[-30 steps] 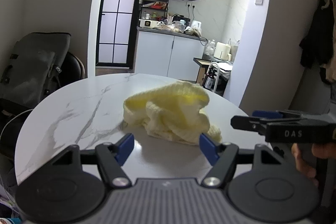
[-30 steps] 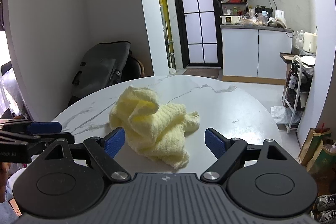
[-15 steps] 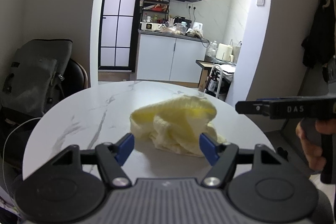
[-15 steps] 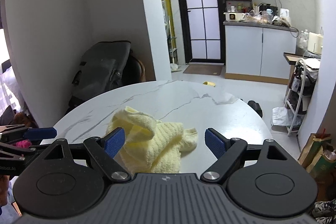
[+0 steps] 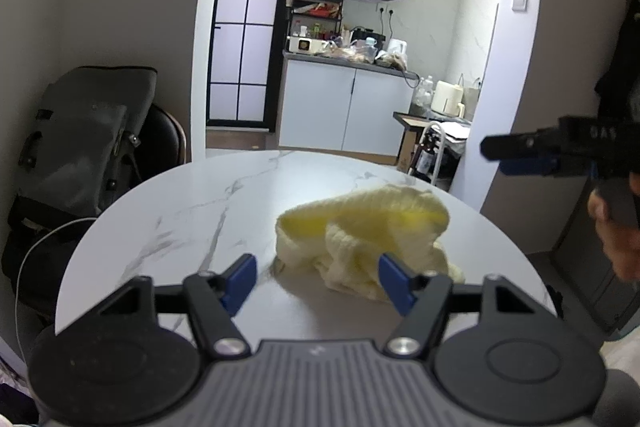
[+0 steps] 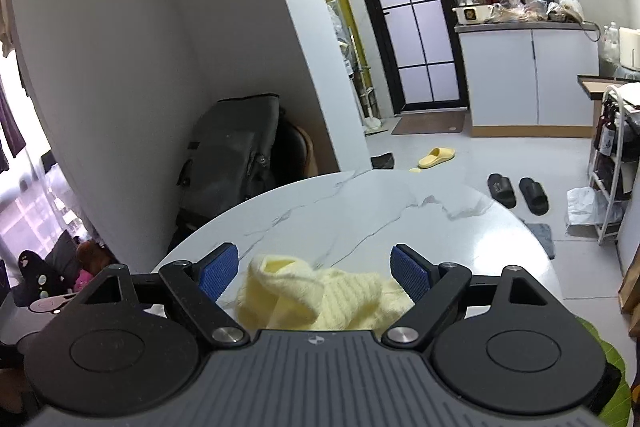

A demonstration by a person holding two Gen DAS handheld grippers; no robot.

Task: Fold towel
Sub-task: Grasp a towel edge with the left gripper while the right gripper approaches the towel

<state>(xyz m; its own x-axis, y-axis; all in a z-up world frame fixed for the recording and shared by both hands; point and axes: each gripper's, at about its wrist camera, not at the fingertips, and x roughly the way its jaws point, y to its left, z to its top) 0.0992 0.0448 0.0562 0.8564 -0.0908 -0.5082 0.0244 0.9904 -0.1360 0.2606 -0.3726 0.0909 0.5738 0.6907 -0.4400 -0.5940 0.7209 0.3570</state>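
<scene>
Marble-topped and round, the table [image 5: 192,211] stands in a small flat, with a kitchen [image 5: 348,115] open behind it through an archway and a black-framed glass door [image 5: 248,27] beside that. On the table lies the towel [image 5: 360,235], pale yellow and crumpled into a loose heap, nothing of it folded, nearer the front edge than the far one.

From the left wrist view, the left gripper [image 5: 318,279] hangs low over the table just short of the towel. Its jaws stand apart and have just been closing a little; the blue pads [image 5: 240,277] press on nothing, though the right-hand pad sits in front of the towel's near edge, and whether it touches the cloth I cannot tell. Off to the right in that view the right gripper [image 5: 532,155] shows side-on, raised above the table's level and held in a hand [image 5: 616,227].

From the right wrist view, the right gripper [image 6: 314,273] has its jaws spread wide, nothing clamped between them. The towel [image 6: 320,299] shows low in that view between the two pads [image 6: 410,277], clear of both.

A grey bag [image 6: 232,147] leans on a chair against the wall past the table. Two black slippers [image 6: 516,189] and a yellow one [image 6: 436,157] lie on the floor.
</scene>
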